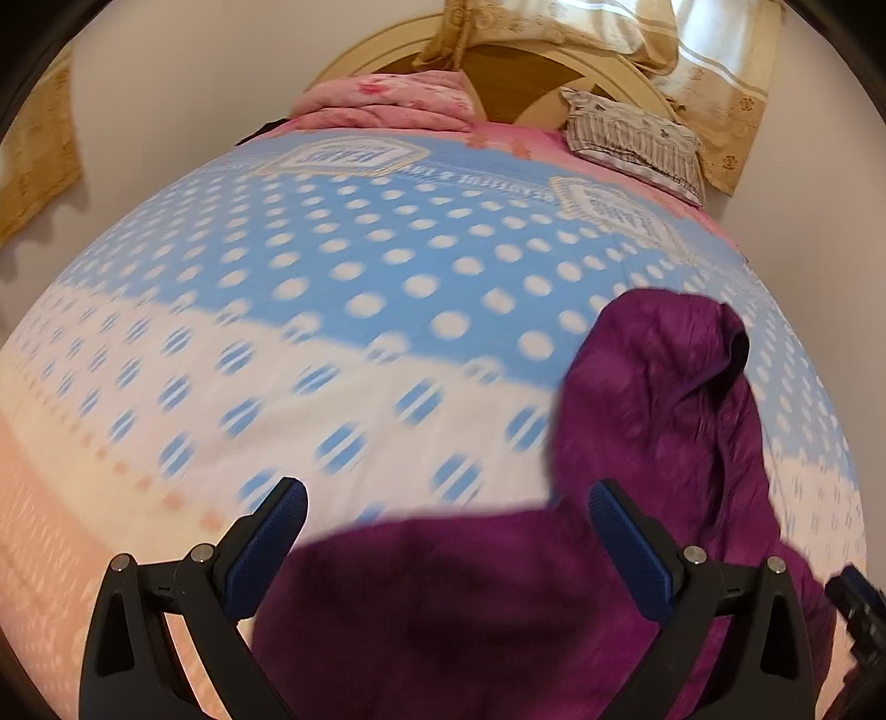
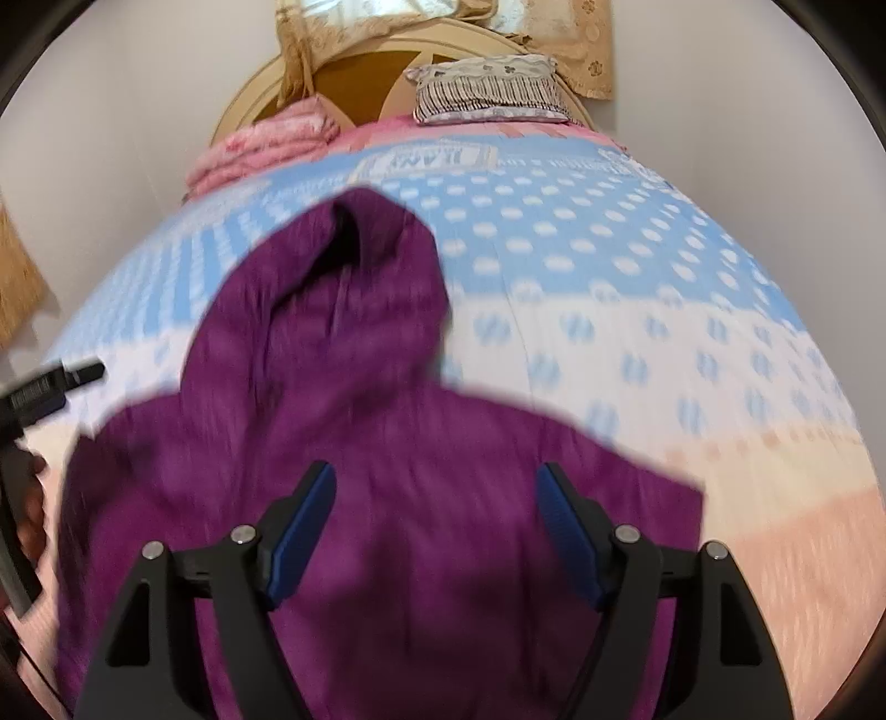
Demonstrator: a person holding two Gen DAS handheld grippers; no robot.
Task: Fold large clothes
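A purple garment (image 2: 387, 454) lies on the bed with a long part, like a hood or sleeve, reaching toward the headboard. In the left wrist view the purple garment (image 1: 653, 421) lies at the lower right. My left gripper (image 1: 446, 498) is open and empty, over the garment's left near edge. My right gripper (image 2: 434, 482) is open and empty, over the middle of the garment. The left gripper (image 2: 50, 387) also shows at the left edge of the right wrist view, and part of the right gripper (image 1: 855, 598) at the right edge of the left wrist view.
The bed has a blue, white and peach dotted cover (image 1: 332, 288). A folded pink blanket (image 1: 387, 105) and a striped pillow (image 1: 631, 138) lie at the wooden headboard (image 2: 354, 77). Curtains (image 2: 581, 39) hang behind. White walls flank the bed.
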